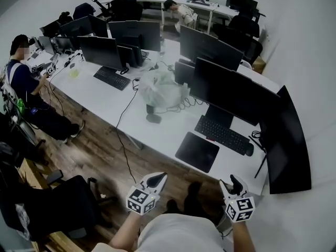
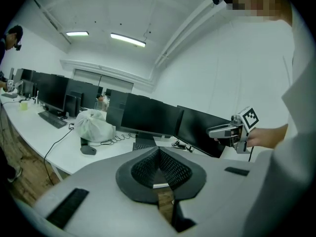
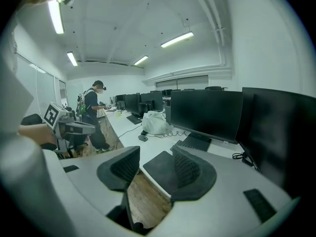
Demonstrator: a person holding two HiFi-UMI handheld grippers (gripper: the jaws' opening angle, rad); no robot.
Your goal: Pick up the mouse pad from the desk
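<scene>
The black mouse pad lies flat near the front edge of the white desk, left of the keyboard. Both grippers hover short of the desk edge, over the wood floor. My left gripper is below and left of the pad; in the left gripper view its jaws meet at the tips, with nothing held. My right gripper is below and right of the pad. Its jaws stand apart and empty, and the mouse pad shows beyond the gap.
Dark monitors line the desk behind the keyboard, with a curved one at the right end. A mouse, a white plastic bag and a hanging cable are nearby. A black chair stands lower left; a person sits far left.
</scene>
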